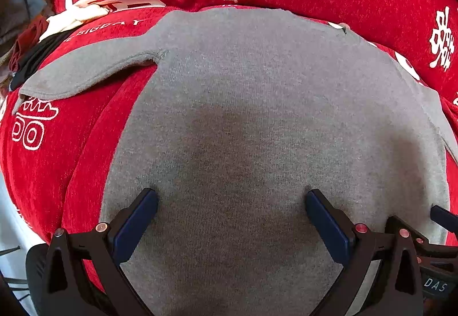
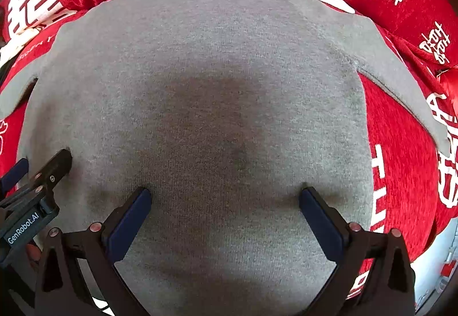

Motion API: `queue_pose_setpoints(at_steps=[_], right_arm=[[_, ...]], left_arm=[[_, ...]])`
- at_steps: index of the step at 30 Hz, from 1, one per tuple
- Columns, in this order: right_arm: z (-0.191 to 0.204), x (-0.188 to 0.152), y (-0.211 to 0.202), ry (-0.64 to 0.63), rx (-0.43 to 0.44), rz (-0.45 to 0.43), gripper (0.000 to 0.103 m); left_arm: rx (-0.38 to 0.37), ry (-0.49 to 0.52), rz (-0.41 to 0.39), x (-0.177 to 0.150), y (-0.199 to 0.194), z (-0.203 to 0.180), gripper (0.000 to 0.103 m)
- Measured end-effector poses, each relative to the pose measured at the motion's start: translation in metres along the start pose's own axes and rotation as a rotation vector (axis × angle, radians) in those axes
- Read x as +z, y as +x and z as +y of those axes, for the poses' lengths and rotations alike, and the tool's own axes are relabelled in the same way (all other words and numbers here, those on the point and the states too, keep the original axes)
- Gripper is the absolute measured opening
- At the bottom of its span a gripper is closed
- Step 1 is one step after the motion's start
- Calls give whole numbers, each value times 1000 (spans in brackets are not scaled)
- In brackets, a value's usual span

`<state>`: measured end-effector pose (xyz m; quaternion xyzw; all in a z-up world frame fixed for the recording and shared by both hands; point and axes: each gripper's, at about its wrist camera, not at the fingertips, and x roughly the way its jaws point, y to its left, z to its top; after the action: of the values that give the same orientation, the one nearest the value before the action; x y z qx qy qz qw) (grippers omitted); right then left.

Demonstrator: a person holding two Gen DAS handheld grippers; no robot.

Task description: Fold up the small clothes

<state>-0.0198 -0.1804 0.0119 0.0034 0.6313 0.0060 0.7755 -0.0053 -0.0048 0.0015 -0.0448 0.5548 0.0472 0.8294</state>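
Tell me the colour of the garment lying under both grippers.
Plain grey knit shirt, no print visible; it shows best in the right wrist view.

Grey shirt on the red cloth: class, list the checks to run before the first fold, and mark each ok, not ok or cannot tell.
1. Grey shirt lies flat, body unwrinkled: ok.
2. Left sleeve spread outward: ok.
3. Right sleeve spread outward: ok.
4. Left hand-held gripper open over the shirt: ok.
5. Right hand-held gripper open over the shirt: ok.
6. Shirt hem reachable: cannot tell, it is out of view.
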Motion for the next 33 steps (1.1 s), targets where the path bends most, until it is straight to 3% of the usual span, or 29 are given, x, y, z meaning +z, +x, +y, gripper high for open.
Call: queue_pose_setpoints(at_steps=[24,33], right_arm=[[5,0,-1,-17,1,2,103],[6,-6,-14,-22,42,-87,103]], left_arm=[[5,4,53,5,2,0,103],[18,2,60,4,-8,-2,103]])
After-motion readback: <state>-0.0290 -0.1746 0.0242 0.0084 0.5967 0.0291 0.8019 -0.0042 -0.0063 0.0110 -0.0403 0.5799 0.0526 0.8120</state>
